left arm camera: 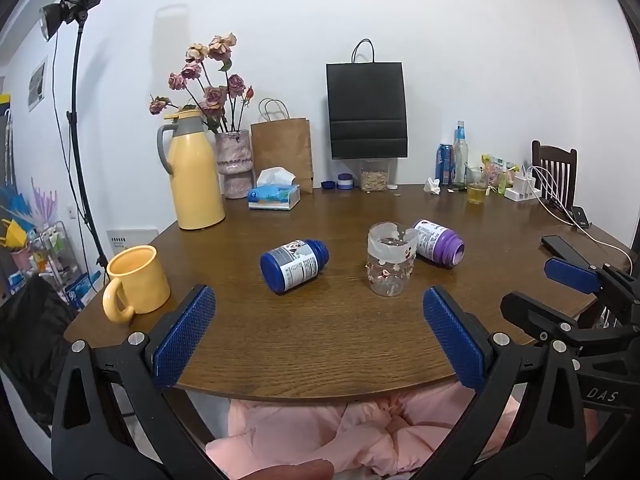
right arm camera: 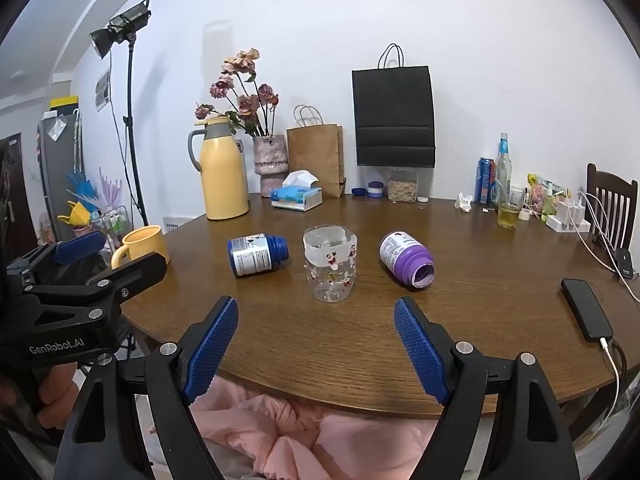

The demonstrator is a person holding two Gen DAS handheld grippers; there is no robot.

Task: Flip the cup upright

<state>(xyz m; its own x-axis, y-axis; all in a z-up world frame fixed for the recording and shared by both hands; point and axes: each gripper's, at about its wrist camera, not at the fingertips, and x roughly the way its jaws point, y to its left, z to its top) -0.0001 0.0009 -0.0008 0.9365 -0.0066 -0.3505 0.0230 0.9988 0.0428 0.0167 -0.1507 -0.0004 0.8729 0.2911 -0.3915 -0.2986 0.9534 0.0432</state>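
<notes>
A clear plastic cup [left arm camera: 390, 260] with cartoon stickers and a white band stands on the brown table [left arm camera: 320, 340]; it also shows in the right wrist view [right arm camera: 330, 264]. Which end is up I cannot tell. A blue bottle [left arm camera: 294, 266] lies on its side left of it, also in the right wrist view [right arm camera: 257, 255]. A purple bottle [left arm camera: 438, 242] lies on its side to the right, also in the right wrist view [right arm camera: 406, 259]. My left gripper [left arm camera: 318, 336] is open and empty near the table's front edge. My right gripper [right arm camera: 316, 348] is open and empty, in front of the cup.
A yellow mug [left arm camera: 134, 284] stands at the left edge. A yellow thermos [left arm camera: 194, 172], flower vase [left arm camera: 234, 162], tissue box [left arm camera: 274, 196], paper bags and bottles line the back. A black phone [right arm camera: 586, 308] with cable lies at right. Pink cloth [right arm camera: 300, 436] is below the table edge.
</notes>
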